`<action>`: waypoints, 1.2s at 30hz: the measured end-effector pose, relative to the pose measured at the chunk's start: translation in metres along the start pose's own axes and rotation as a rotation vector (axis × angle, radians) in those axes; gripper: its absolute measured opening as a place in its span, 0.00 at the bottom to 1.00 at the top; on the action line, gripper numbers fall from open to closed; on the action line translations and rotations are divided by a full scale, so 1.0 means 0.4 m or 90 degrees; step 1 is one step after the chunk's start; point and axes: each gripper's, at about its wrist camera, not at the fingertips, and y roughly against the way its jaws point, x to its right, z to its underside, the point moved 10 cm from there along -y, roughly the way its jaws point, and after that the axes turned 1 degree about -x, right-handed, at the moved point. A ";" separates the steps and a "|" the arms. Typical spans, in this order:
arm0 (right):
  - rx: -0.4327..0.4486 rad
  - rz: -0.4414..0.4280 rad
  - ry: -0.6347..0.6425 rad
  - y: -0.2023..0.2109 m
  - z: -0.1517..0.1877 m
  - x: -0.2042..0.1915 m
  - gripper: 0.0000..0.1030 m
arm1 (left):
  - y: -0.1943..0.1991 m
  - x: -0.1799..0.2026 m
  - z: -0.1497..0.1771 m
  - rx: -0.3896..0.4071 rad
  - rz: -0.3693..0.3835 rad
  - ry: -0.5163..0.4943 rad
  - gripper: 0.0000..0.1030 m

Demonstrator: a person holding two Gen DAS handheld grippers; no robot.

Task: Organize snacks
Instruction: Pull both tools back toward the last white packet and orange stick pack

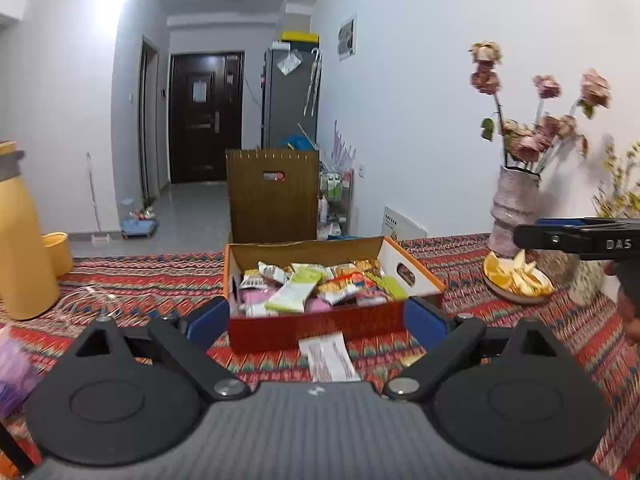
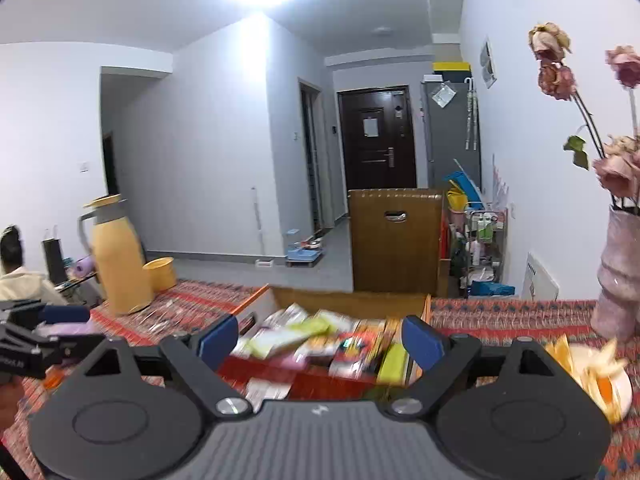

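Snacks point(image 1: 316, 284) piled loose in orange cardboard box point(image 1: 416, 280), frame centre, on patterned tablecloth point(image 1: 152, 280). One packet point(image 1: 330, 356) lies outside, lower centre, just before box. Left gripper point(image 1: 316, 316) spread wide, empty; right gripper point(image 2: 320, 340) likewise. Judged nearly done; stray packet left.

Both tongs, left tongs point(image 1: 318, 316) and right tongs point(image 2: 320, 340), are matte black with blue fingertip pads, silver pivot screws, round discs and ribbed grey bodies.

I saw an orange-red box point(image 1: 316, 326) of green, pink and white snacks point(image 1: 316, 286) on a red zigzag-patterned cloth point(image 1: 460, 252). The flask point(image 1: 20, 240) was yellow, the vase point(image 1: 514, 208) pale pink, perhaps mottled; the pads point(image 1: 208, 318) were blue.
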 end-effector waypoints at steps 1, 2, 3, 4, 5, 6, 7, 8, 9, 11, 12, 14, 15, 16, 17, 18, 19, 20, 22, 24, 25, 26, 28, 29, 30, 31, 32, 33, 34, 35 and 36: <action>-0.001 -0.001 0.001 0.025 0.022 -0.002 0.86 | 0.039 0.011 0.021 0.012 -0.006 -0.006 0.96; -0.002 0.003 -0.001 0.062 0.050 -0.012 0.87 | 0.072 0.018 0.038 0.021 -0.013 -0.009 0.98; -0.005 0.007 0.001 0.092 0.074 -0.022 0.87 | 0.106 0.021 0.057 0.029 -0.021 -0.012 1.00; -0.010 0.013 0.005 0.116 0.100 -0.033 0.88 | 0.141 0.027 0.078 0.037 -0.030 -0.014 1.00; -0.015 0.023 0.009 0.144 0.130 -0.045 0.89 | 0.175 0.033 0.100 0.045 -0.035 -0.011 1.00; -0.020 0.034 0.010 0.165 0.156 -0.054 0.92 | 0.200 0.038 0.120 0.048 -0.037 -0.001 1.00; -0.027 0.046 0.010 0.186 0.189 -0.064 0.94 | 0.223 0.041 0.147 0.043 -0.038 0.015 1.00; -0.034 0.055 0.012 0.214 0.224 -0.079 0.95 | 0.244 0.040 0.174 0.035 -0.039 0.028 1.00; -0.039 0.060 0.013 0.224 0.259 -0.092 0.95 | 0.261 0.043 0.202 0.030 -0.041 0.042 1.00; -0.060 0.064 0.007 0.253 0.331 -0.118 0.95 | 0.288 0.051 0.262 0.019 -0.041 0.056 1.00; -0.070 0.067 -0.002 0.269 0.364 -0.131 0.95 | 0.294 0.056 0.292 0.012 -0.040 0.056 1.00; -0.092 0.079 -0.015 0.286 0.427 -0.135 0.95 | 0.299 0.062 0.355 -0.018 -0.041 0.061 1.00; -0.107 0.090 -0.025 0.296 0.461 -0.136 0.95 | 0.300 0.067 0.385 -0.037 -0.040 0.064 1.00; -0.120 0.099 -0.032 0.304 0.489 -0.138 0.95 | 0.307 0.069 0.413 -0.050 -0.036 0.068 1.00; -0.131 0.104 -0.035 0.308 0.509 -0.135 0.95 | 0.309 0.071 0.431 -0.061 -0.032 0.070 1.00; -0.142 0.108 -0.035 0.316 0.533 -0.139 0.95 | 0.309 0.075 0.446 -0.069 -0.029 0.071 1.00; -0.147 0.109 -0.034 0.323 0.549 -0.143 0.95 | 0.310 0.078 0.463 -0.076 -0.026 0.071 1.00; -0.153 0.111 -0.034 0.327 0.562 -0.145 0.95 | 0.309 0.081 0.477 -0.085 -0.024 0.071 1.00; -0.160 0.119 -0.037 0.335 0.581 -0.142 0.95 | 0.307 0.086 0.485 -0.090 -0.028 0.070 1.00; -0.161 0.124 -0.041 0.346 0.591 -0.139 0.95 | 0.312 0.091 0.484 -0.084 -0.023 0.074 1.00; -0.160 0.123 -0.043 0.349 0.591 -0.139 0.95 | 0.313 0.093 0.481 -0.083 -0.022 0.075 1.00; -0.159 0.122 -0.044 0.351 0.591 -0.138 0.95 | 0.314 0.093 0.482 -0.084 -0.022 0.076 1.00; -0.157 0.122 -0.046 0.351 0.588 -0.135 0.95 | 0.311 0.094 0.484 -0.087 -0.026 0.074 1.00; -0.156 0.121 -0.047 0.350 0.586 -0.133 0.95 | 0.310 0.094 0.484 -0.090 -0.028 0.073 1.00; -0.156 0.119 -0.049 0.348 0.588 -0.134 0.95 | 0.308 0.094 0.484 -0.092 -0.029 0.074 1.00; -0.157 0.117 -0.050 0.343 0.584 -0.131 0.95 | 0.305 0.093 0.484 -0.094 -0.030 0.075 1.00; -0.160 0.114 -0.051 0.339 0.586 -0.131 0.95 | 0.301 0.093 0.485 -0.097 -0.031 0.076 1.00; -0.161 0.113 -0.051 0.335 0.587 -0.130 0.95 | 0.296 0.093 0.485 -0.102 -0.033 0.077 1.00; -0.162 0.111 -0.052 0.331 0.589 -0.129 0.95 | 0.292 0.093 0.485 -0.105 -0.035 0.077 1.00; -0.163 0.109 -0.055 0.327 0.591 -0.128 0.95 | 0.288 0.094 0.484 -0.107 -0.035 0.076 1.00; -0.165 0.107 -0.060 0.320 0.594 -0.124 0.95 | 0.283 0.094 0.480 -0.107 -0.035 0.075 1.00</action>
